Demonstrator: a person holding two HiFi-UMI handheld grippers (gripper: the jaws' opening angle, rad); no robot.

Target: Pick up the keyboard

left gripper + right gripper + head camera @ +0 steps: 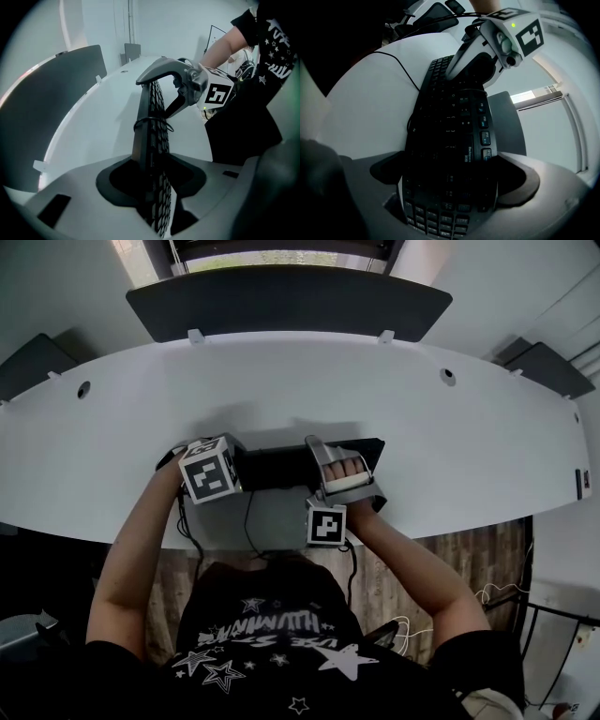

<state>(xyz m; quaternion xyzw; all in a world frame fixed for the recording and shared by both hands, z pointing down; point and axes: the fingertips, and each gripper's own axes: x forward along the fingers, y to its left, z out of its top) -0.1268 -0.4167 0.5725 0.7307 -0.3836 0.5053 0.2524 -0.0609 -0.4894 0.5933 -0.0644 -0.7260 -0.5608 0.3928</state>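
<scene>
black keyboard (272, 467) over white desk (394, 390), ends pinched between jaws of left gripper (154, 192) and right gripper (449, 187)

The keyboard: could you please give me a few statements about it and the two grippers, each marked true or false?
1. The keyboard sits between the jaws of the left gripper and of the right gripper. True.
2. The keyboard is white. False: it is black.
3. A thin cable loops round the keyboard. True.
4. Both grippers are at the same end of the keyboard. False: one is at each end.
</scene>
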